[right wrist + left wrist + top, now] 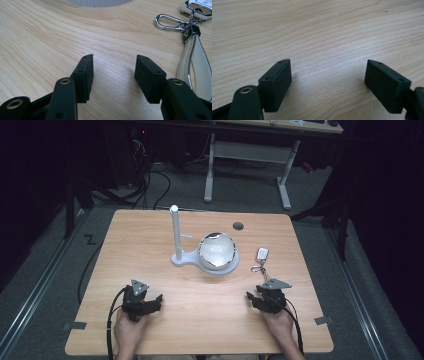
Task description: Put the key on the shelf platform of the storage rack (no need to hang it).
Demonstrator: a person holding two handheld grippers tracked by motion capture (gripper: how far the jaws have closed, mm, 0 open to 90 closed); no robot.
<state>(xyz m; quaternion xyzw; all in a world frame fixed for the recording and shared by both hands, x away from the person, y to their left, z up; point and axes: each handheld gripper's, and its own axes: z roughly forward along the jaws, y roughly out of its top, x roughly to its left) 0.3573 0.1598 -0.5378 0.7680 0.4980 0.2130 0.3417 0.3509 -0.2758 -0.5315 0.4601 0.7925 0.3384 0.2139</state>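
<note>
Right gripper view: gripper [113, 75] agape, empty.

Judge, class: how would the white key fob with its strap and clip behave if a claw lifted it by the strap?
The key fob would probably dangle, since its strap looks soft and looped. The metal clip may swing and slip. It seems light.
</note>
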